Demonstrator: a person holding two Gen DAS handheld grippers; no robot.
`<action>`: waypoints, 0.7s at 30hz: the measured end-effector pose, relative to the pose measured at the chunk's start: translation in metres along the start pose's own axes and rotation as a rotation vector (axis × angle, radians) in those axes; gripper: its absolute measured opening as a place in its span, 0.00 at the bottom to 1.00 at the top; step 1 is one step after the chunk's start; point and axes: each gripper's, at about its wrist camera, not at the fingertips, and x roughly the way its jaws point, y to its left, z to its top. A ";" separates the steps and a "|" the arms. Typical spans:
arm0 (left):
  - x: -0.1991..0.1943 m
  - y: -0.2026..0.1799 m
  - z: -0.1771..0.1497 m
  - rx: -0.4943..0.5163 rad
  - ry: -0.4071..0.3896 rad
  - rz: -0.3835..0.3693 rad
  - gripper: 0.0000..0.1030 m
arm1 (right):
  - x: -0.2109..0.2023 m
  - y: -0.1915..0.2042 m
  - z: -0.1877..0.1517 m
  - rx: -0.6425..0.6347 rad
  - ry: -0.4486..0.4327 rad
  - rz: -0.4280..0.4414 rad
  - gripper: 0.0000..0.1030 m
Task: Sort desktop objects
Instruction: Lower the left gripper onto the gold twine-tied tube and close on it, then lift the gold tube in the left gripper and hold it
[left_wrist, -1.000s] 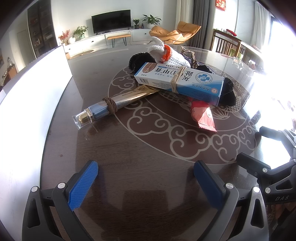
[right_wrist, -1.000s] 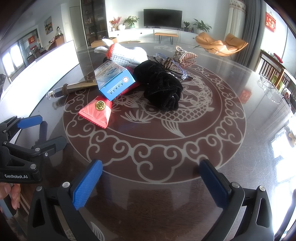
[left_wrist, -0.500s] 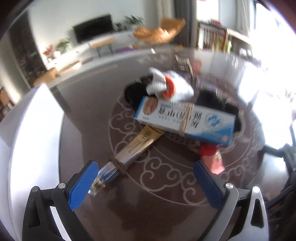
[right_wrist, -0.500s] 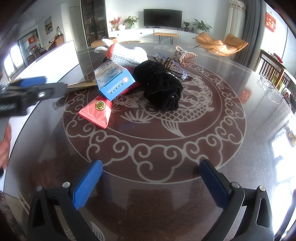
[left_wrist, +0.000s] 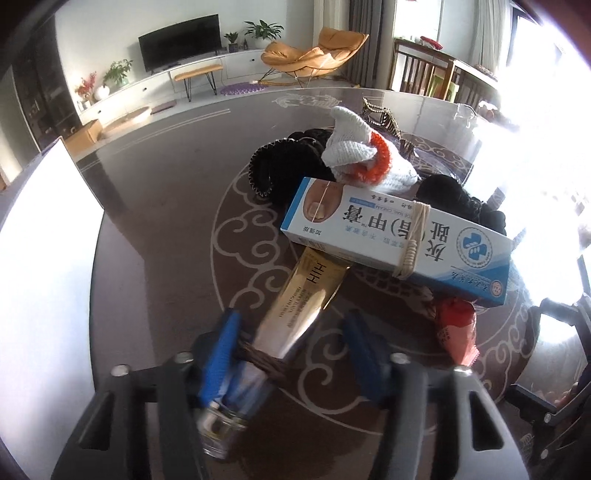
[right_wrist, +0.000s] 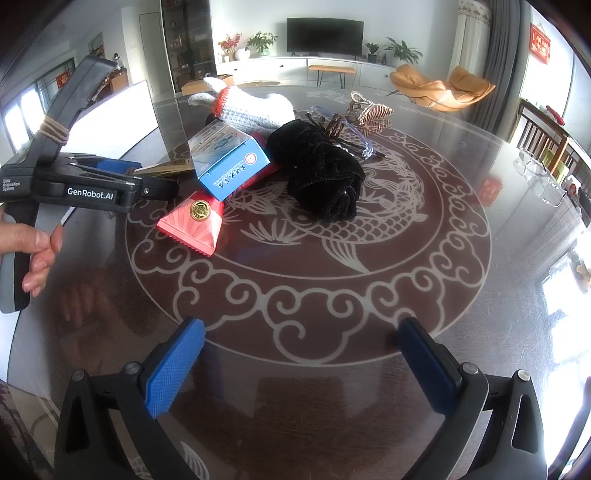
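A pile of objects lies on the dark round table (right_wrist: 332, 288). A gold cosmetic tube (left_wrist: 295, 306) with a clear cap points toward me, its far end under a blue-and-white medicine box (left_wrist: 399, 240). My left gripper (left_wrist: 291, 354) straddles the tube's cap end; its blue pads stand apart on either side, not closed on it. A white knit glove with an orange cuff (left_wrist: 365, 158), black cloth (right_wrist: 325, 177) and a red packet (right_wrist: 195, 221) are in the pile. My right gripper (right_wrist: 299, 365) is open and empty over bare table near the front edge.
Clear glasses (right_wrist: 354, 140) and a woven hair clip (right_wrist: 369, 110) lie behind the black cloth. A white board (left_wrist: 40, 251) stands along the table's left side. The left gripper (right_wrist: 92, 184) and the hand holding it show at the left of the right wrist view.
My left gripper has moved forward and down over the gold tube, and its jaws have narrowed around the cap end. The right gripper has not moved.
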 end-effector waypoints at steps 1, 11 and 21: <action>-0.002 0.000 -0.002 -0.014 0.000 -0.004 0.29 | 0.000 0.000 0.000 0.000 0.000 0.000 1.00; -0.039 -0.036 -0.071 -0.089 -0.062 0.033 0.25 | 0.000 0.000 0.000 0.000 0.000 0.000 1.00; -0.050 -0.046 -0.100 -0.033 -0.100 0.050 0.43 | 0.000 0.000 0.000 0.001 0.000 0.000 1.00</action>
